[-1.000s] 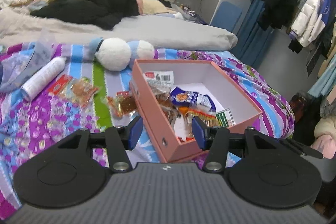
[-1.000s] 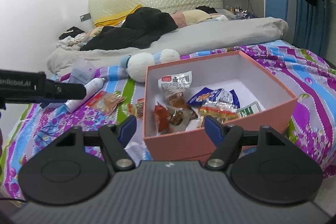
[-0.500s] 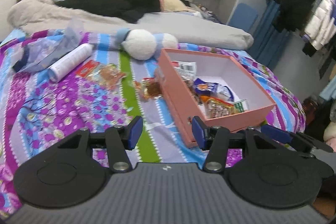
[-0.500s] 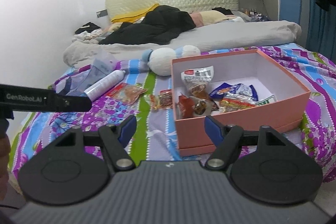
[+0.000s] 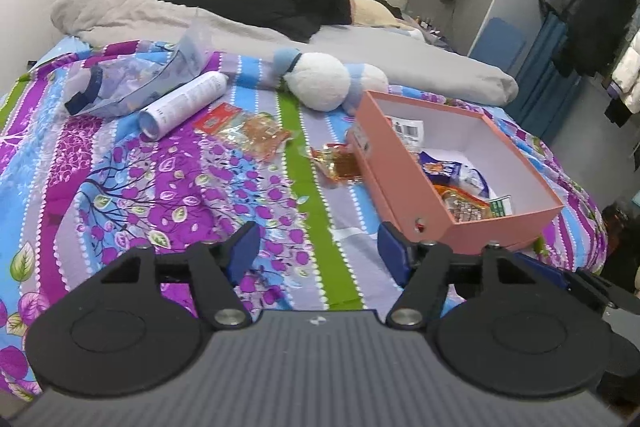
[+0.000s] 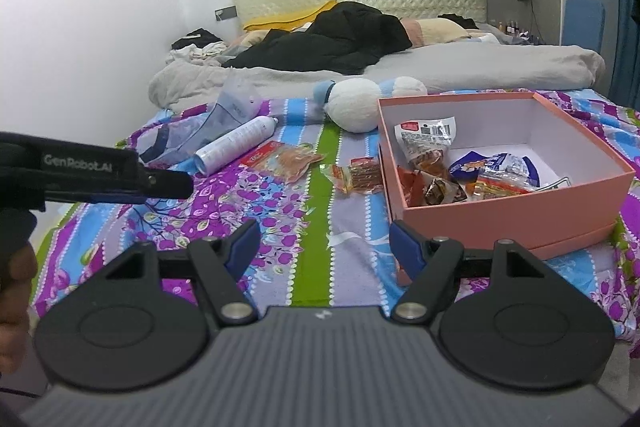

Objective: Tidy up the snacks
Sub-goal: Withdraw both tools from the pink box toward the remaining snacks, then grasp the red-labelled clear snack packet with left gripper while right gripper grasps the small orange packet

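A pink box (image 5: 404, 183) (image 6: 500, 211) sits on the bed's patterned cover and holds several snack packets (image 6: 436, 163). Two snack packets lie outside it on the cover: an orange-red one (image 5: 340, 165) (image 6: 360, 175) right beside the box's left wall, and a larger one (image 5: 248, 131) (image 6: 286, 159) further left. My left gripper (image 5: 318, 251) is open and empty, above the cover in front of the box's near corner. My right gripper (image 6: 324, 247) is open and empty, low over the cover to the box's front left. The left gripper's body (image 6: 92, 175) shows at the left of the right wrist view.
A white spray can (image 5: 184, 105) (image 6: 236, 145), a clear plastic bag (image 5: 136, 83) and a white-and-blue plush toy (image 5: 324, 85) (image 6: 360, 103) lie behind the loose packets. Grey bedding and black clothes are piled at the back. The bed's edge drops off to the right of the box.
Both grippers have pulled back and swung left, away from the box. The box now sits to the right in both views, and the loose packets are in fuller view. Both stay open.
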